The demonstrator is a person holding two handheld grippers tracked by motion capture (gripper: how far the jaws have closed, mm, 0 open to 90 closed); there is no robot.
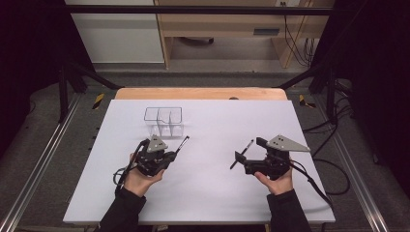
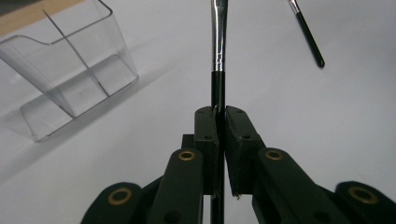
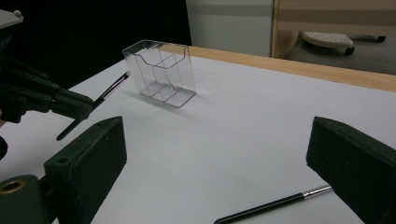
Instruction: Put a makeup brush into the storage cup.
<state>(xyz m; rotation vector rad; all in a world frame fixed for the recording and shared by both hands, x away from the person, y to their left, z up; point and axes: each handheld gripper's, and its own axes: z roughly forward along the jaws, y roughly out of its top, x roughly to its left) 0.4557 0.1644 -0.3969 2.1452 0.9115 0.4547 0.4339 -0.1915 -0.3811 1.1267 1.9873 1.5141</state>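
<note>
On the white bench (image 1: 203, 193) I have the left gripper (image 2: 219, 123) with its fingers clamped on a thin brush (image 2: 218, 46), held near the clear divided organizer (image 1: 163, 121). My right gripper (image 3: 219, 154) has fingers apart, over a second brush (image 3: 275, 204) lying flat.

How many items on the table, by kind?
Makeup brushes: 2, one clamped in the left gripper, brush, and one lying flat by the right gripper, brush
Clear divided organizer: 1
Total: 3

The white table (image 1: 203, 193) bears a clear organizer (image 1: 164, 121) and a loose brush (image 1: 241, 153).
</note>
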